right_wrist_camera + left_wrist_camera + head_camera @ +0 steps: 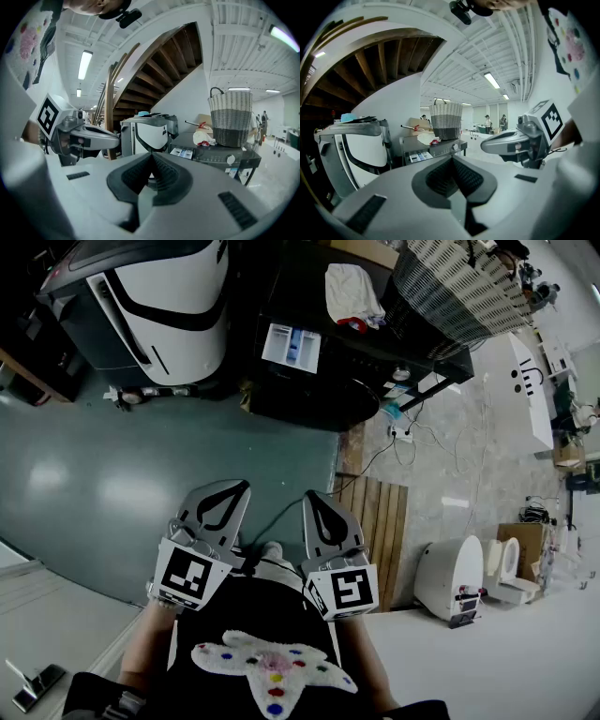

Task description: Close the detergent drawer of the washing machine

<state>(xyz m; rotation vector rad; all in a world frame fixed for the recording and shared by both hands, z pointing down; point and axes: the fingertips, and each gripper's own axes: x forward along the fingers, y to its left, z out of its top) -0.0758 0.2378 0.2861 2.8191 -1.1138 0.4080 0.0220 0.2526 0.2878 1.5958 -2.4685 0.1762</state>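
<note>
Grippers are hovering side by side in front of the washing machine (319, 381), well apart from it. The left gripper (228, 501) is showing its jaws pressed fully together with nothing between them, and the right gripper (319, 507) is showing the same: jaws shut tight and empty. Both are pointing toward the washing machine, tilted slightly downward.

Out from the washing machine's front, the detergent drawer (291, 345) is standing pulled open, its white and blue compartments showing from above. In the left gripper view the drawer (419, 156) is appearing beyond the shut jaws and a little to their left; in the right gripper view it (183, 152) is appearing a little to their right.

On top of the washing machine, a woven basket (450, 282) is standing toward its right end, and a crumpled white cloth (352, 292) is lying just beside the basket, nearer the drawer side. To the left of the washing machine, a white and black appliance (159, 296) is standing. A wooden pallet (375, 521) is lying on the floor in front of the washing machine, toward its right.
</note>
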